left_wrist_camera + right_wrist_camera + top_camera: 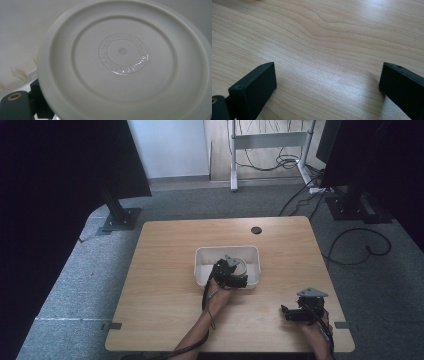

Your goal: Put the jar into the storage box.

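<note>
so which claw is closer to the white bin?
Left. Left claw is over the bin, at a round white lid; right claw sits open near the table's front-right edge.

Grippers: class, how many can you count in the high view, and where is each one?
2. The left gripper reaches into the white bin at the table's middle; the right gripper sits over the table's near right corner.

Worktop (332,37): pale wood grain, satin sheen; round lid (125,65): smooth off-white plastic, slightly glossy, embossed lettering; bin (252,265): white plastic; right claw (328,82) jaws: matt black plastic.
</note>
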